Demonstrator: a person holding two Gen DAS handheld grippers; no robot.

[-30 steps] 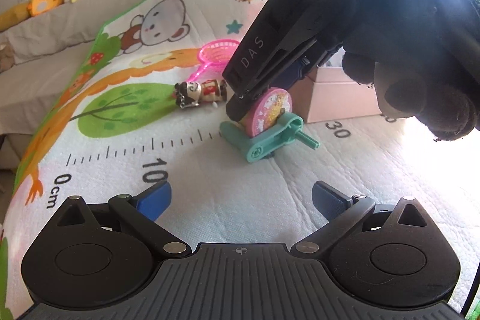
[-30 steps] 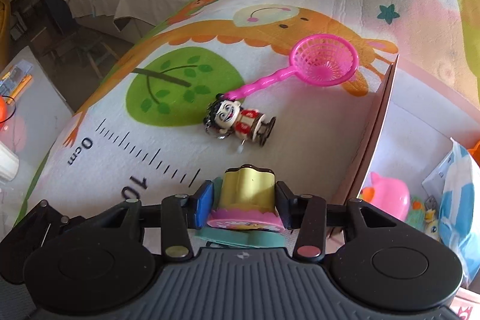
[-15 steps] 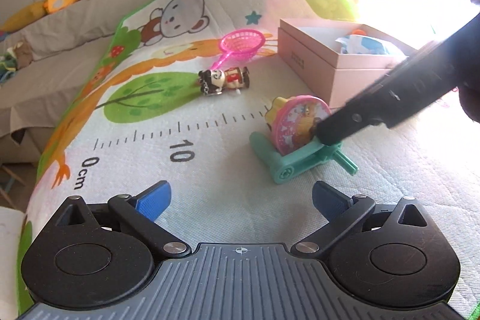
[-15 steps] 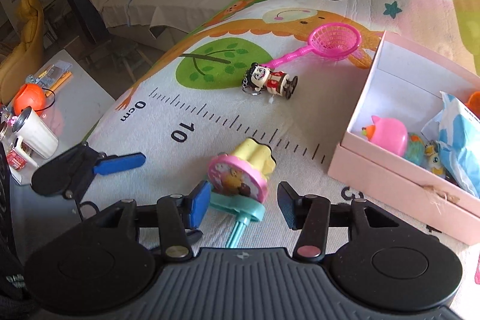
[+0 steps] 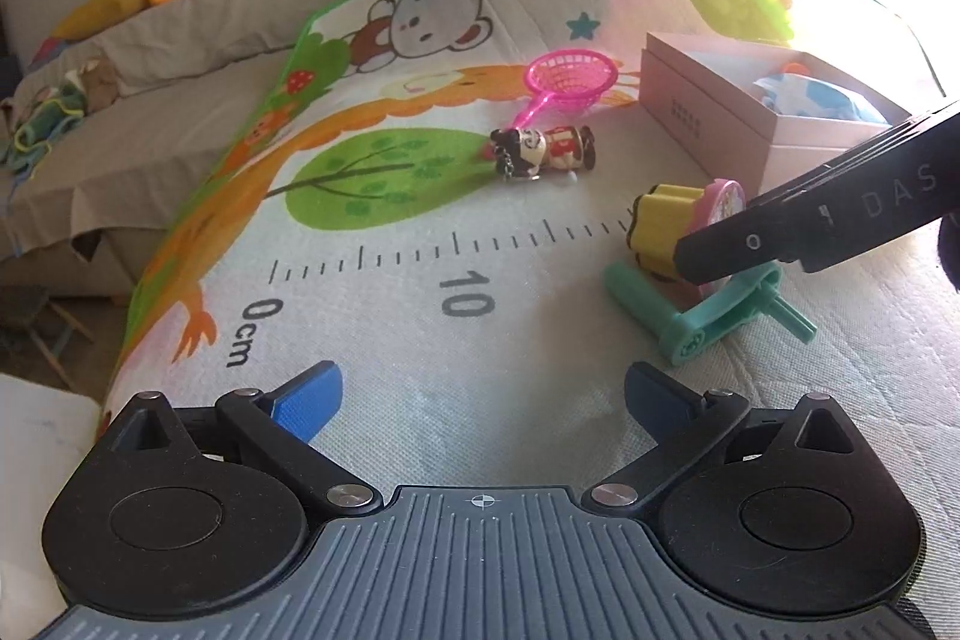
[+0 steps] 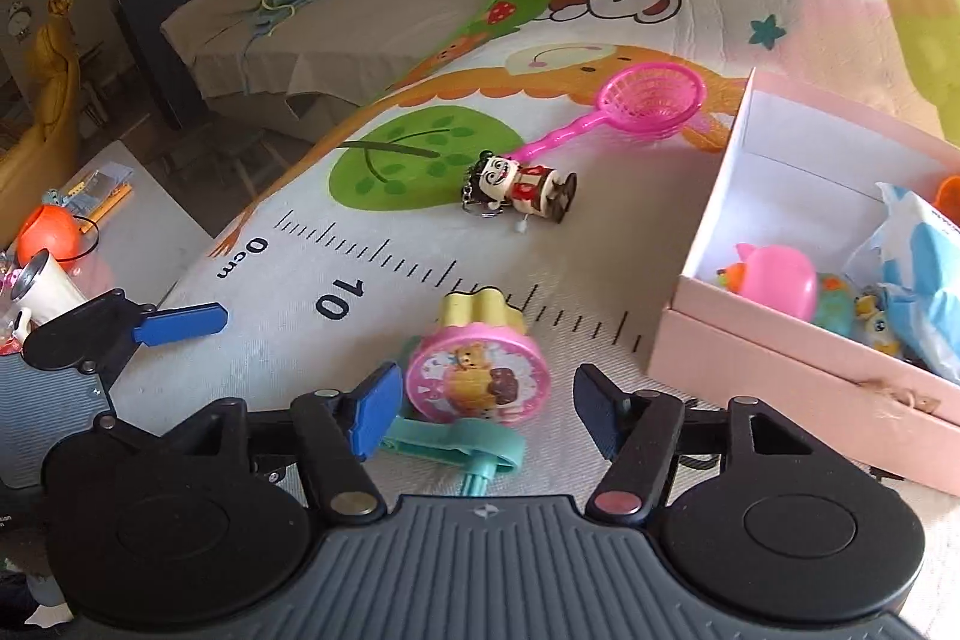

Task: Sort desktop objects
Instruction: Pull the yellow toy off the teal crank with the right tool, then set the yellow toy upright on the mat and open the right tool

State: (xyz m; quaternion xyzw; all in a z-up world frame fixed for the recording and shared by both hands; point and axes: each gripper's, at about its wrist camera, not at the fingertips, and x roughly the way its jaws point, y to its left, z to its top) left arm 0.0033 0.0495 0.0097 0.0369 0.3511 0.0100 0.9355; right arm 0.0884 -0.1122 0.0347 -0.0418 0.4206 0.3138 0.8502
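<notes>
Right gripper (image 6: pixel 483 403) opening over clock toy (image 6: pixel 477 379), pads clear of it

Toy lying on play mat (image 6: pixel 288 340) by ruler print; figurine (image 6: pixel 522 187) and pink net (image 6: pixel 651 100) beyond; pink box (image 6: pixel 780 370) at right holding toys; left gripper's blue finger (image 6: pixel 180 325) at left edge

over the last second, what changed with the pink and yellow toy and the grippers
The right gripper let go of the pink and yellow toy: a second ago its pads clamped the toy, now its jaws are opening and the toy rests on the mat between them, untouched. The left gripper stayed open and empty. The doll, pink net and pink box kept their places.
</notes>
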